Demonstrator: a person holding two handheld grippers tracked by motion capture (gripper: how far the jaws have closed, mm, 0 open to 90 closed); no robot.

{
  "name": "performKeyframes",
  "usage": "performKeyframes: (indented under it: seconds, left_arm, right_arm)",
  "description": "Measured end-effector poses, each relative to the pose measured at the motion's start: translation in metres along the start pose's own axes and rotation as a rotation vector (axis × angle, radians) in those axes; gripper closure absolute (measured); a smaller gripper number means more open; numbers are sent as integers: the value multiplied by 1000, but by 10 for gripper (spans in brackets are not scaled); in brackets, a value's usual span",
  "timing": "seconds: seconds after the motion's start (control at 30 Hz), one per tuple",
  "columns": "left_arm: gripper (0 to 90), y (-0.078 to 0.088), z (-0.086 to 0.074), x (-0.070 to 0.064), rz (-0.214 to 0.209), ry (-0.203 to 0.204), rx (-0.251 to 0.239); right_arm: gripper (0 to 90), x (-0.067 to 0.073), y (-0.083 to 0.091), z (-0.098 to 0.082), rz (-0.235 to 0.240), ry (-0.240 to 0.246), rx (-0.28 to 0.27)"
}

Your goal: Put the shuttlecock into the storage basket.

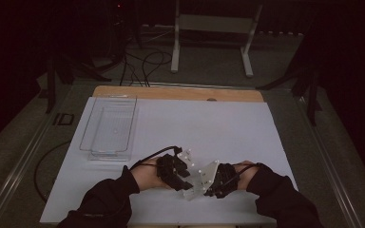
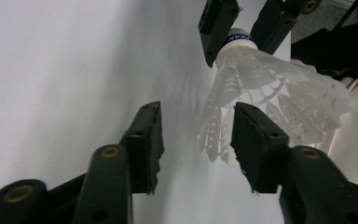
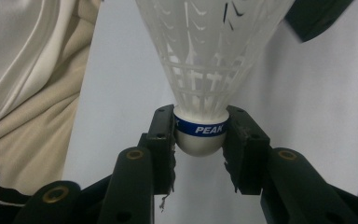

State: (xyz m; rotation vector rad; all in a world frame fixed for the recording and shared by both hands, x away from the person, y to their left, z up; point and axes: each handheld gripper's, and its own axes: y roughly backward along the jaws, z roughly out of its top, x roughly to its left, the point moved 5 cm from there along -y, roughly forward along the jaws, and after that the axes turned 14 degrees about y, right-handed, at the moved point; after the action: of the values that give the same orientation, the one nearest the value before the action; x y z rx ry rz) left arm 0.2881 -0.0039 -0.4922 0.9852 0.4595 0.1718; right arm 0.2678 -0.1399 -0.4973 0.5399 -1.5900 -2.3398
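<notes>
A white plastic shuttlecock (image 3: 209, 51) with a blue band reading PEAK on its cork is held near the table's front edge. My right gripper (image 3: 200, 144) is shut on the cork, and the skirt points away from it. In the left gripper view the same shuttlecock (image 2: 270, 79) hangs from the right gripper (image 2: 242, 28) at the top. My left gripper (image 2: 196, 140) stands open at the skirt's rim. Its right-hand jaw is against the feather tips, while the other jaw stands apart from them. In the high view the left gripper (image 1: 183, 178) and right gripper (image 1: 211, 185) meet tip to tip.
A clear plastic tray (image 1: 109, 126) lies on the white table sheet (image 1: 195, 123) at the back left. Beyond the wooden far edge (image 1: 171, 92) are floor cables and a white metal stand (image 1: 209, 38). Beige cloth (image 3: 28, 70) hangs at the left of the right gripper view.
</notes>
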Motion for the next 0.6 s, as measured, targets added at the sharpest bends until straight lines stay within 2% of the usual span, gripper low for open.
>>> performKeyframes:
  seconds: [0.1, 0.27, 0.37, 0.43, 0.6]
  left_arm:
    - [599, -3, 1, 0, -8, 7, -1]
    - [662, -9, 2, 0, -18, 30, 7]
    - [717, -8, 3, -1, -24, 25, 4]
    - [779, -7, 4, -1, -44, 30, -7]
    - [893, -7, 4, -3, -49, 11, 24]
  right_arm:
    - [655, 1, 1, 2, 2, -14, -3]
    - [655, -1, -1, 2, 4, 5, 1]
    - [656, -1, -1, 2, 0, 4, 1]
    - [655, -1, -1, 2, 1, 0, 1]
    - [655, -1, -2, 2, -4, -2, 5]
